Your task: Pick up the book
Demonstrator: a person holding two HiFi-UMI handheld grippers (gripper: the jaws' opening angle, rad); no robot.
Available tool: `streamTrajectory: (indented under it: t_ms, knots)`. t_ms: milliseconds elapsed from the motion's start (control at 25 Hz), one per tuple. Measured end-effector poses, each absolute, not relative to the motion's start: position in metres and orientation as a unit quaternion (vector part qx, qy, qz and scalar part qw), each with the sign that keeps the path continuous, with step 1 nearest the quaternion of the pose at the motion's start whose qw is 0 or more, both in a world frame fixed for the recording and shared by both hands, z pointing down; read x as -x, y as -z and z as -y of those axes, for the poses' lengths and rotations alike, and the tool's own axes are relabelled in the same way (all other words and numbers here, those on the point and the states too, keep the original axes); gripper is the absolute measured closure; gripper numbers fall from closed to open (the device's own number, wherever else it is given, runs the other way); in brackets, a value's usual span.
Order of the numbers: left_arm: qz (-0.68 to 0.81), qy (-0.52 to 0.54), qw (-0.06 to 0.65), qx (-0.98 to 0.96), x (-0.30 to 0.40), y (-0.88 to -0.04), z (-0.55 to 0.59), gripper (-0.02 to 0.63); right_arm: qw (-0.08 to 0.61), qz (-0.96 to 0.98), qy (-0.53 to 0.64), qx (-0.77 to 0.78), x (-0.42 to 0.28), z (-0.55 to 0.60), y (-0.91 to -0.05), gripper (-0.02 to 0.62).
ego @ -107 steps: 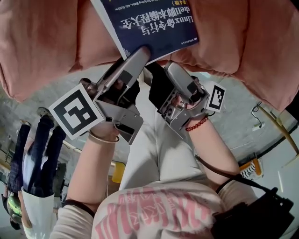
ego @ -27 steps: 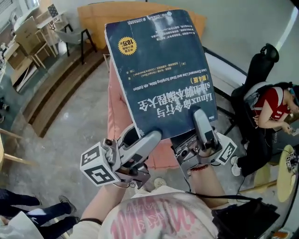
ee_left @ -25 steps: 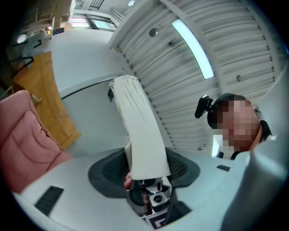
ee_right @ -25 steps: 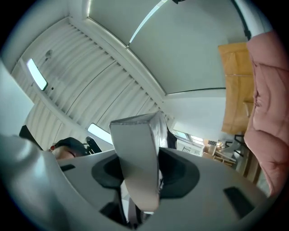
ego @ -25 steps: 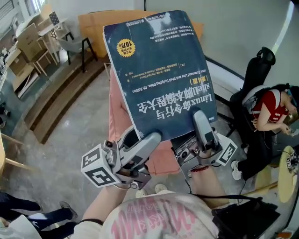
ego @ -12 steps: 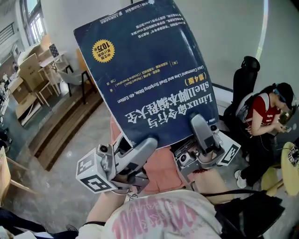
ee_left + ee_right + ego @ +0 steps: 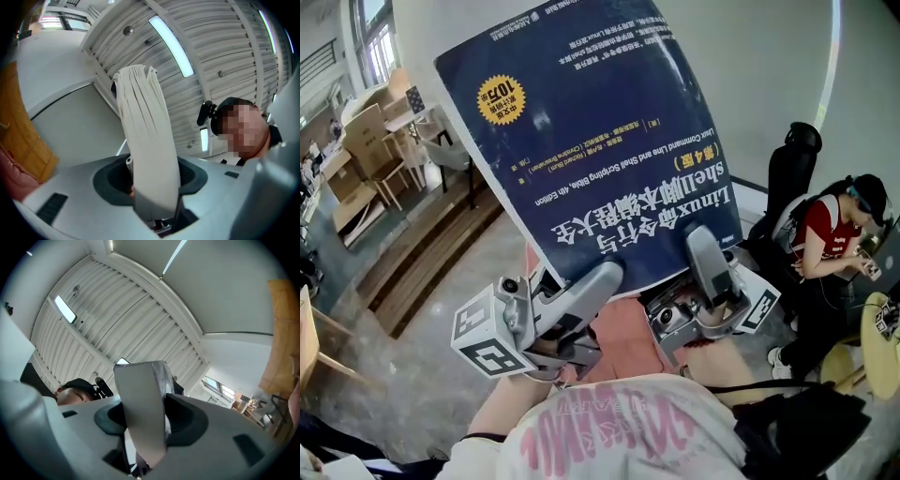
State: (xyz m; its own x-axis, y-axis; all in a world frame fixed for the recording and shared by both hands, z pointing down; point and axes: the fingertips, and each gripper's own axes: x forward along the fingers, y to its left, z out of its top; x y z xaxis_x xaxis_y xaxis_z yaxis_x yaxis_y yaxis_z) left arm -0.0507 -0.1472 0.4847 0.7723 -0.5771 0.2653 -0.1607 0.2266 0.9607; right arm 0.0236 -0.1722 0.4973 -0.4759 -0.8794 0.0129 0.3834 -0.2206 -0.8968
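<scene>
A thick dark-blue paperback book (image 7: 600, 159) is held up in the air and fills the upper middle of the head view, its cover tilted toward the camera and its printed title upside down from here. The person grips it by its lower edge with two hand-held tools. The left tool (image 7: 598, 281), at lower left of centre, has its jaws pressed onto the book, and the left gripper view shows the pale fan of page edges pinched between them. The right tool (image 7: 705, 258), at lower right of centre, pinches the same edge farther along, and the right gripper view shows the book's corner clamped between its jaws. The book touches nothing else, and a pink cushion (image 7: 623, 328) shows just beneath it. A seated person in a red top (image 7: 825, 234) is at the right edge, and wooden steps (image 7: 412, 244) are at the left. The book looks already lifted, so the job now is to hold it steady. Because nearly all its weight hangs beyond the two grips, it will probably want to droop or twist. Even pressure from both tools, raised together at one pace, should stop the glossy cover slipping.
</scene>
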Motion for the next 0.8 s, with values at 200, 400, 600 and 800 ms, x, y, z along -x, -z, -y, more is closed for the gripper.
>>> streamTrajectory:
  t_ms: [200,400,600,800]
  knots:
    - [0.307,0.141,0.725,-0.600,0.0522,-0.4835,0.1489,0.388,0.430,-0.436,0.738,0.284,-0.0227,0.1694,-0.4980,0.390]
    - [0.305,0.146,0.731,-0.593,0.0537,-0.4812,0.1513,0.388,0.428,-0.428,0.741,0.290,-0.0217,0.1682,-0.4963,0.387]
    - [0.297,0.147,0.723,-0.606,0.0529,-0.4805,0.1514,0.390,0.434,-0.434,0.735,0.287,-0.0222,0.1694,-0.4956,0.385]
    - [0.292,0.148,0.714,-0.619,0.0527,-0.4806,0.1524,0.390,0.440,-0.441,0.729,0.283,-0.0219,0.1707,-0.4961,0.385]
